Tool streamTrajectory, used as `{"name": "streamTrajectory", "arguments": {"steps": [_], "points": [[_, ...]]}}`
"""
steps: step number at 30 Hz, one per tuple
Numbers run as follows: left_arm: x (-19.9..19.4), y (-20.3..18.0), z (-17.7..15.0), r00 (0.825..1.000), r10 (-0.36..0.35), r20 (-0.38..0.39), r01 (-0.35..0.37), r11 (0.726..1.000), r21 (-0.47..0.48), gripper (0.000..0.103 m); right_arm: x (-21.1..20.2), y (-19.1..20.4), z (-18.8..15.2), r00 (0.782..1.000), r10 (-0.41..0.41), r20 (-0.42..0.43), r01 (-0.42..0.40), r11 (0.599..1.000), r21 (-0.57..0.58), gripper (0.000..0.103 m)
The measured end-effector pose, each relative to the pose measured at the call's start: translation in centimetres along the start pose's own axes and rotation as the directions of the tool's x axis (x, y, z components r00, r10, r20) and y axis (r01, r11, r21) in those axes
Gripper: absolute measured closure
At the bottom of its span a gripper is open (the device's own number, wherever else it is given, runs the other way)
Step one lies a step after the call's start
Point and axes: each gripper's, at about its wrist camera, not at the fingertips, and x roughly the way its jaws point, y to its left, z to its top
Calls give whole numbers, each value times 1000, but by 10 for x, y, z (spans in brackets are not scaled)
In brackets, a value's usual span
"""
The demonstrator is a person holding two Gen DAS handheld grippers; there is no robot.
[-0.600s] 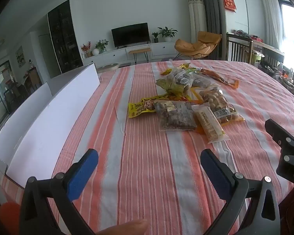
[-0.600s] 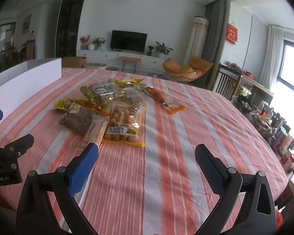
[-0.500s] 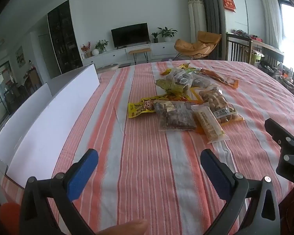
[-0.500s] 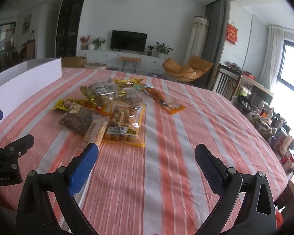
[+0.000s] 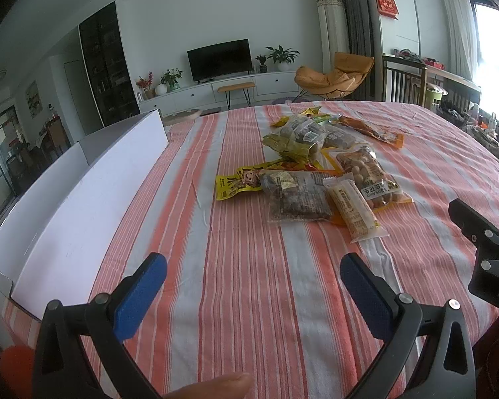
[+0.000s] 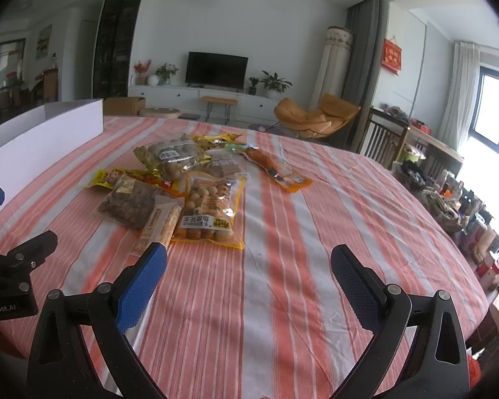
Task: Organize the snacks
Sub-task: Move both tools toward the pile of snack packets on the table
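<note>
Several snack packets lie in a loose pile mid-table: a clear bag of dark bits (image 5: 296,199) (image 6: 129,204), a long cream bar (image 5: 354,211) (image 6: 159,224), a peanut bag (image 5: 366,174) (image 6: 211,204), a yellow cartoon packet (image 5: 238,183), a green-gold bag (image 5: 299,138) (image 6: 171,158) and an orange sausage pack (image 5: 369,129) (image 6: 272,169). My left gripper (image 5: 252,286) hovers open over bare cloth, short of the pile. My right gripper (image 6: 248,279) is open too, its left pad just in front of the cream bar's near end. Nothing sits between either pair of jaws.
A white open box (image 5: 83,199) (image 6: 46,128) stands along the table's left side. The striped tablecloth (image 5: 249,299) covers the round table, whose edge falls away at right toward cluttered shelves (image 6: 449,199). A fingertip (image 5: 213,385) shows at the bottom of the left view.
</note>
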Motion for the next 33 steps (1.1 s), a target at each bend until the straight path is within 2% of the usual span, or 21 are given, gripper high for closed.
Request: {"name": "streamTrajectory", "arguments": {"steps": [18, 22, 31, 32, 33], "points": [[5, -2, -4, 999, 30, -34, -28, 999, 43, 0, 3, 2, -3, 1000, 3, -7, -3, 1000, -7, 3], [14, 2, -10, 996, 42, -84, -39, 998, 45, 0, 2, 1, -4, 1000, -2, 4, 2, 1000, -2, 3], [45, 9, -25, 986, 44, -160, -46, 999, -6, 0, 16, -10, -11, 998, -7, -69, 10, 999, 39, 3], [49, 9, -27, 984, 51, -173, -52, 999, -1, 0, 17, -12, -12, 997, -7, -78, 10, 999, 46, 3], [50, 8, -29, 975, 41, -220, -44, 999, -8, 0, 19, -13, -13, 996, -5, -88, 10, 999, 53, 3]]}}
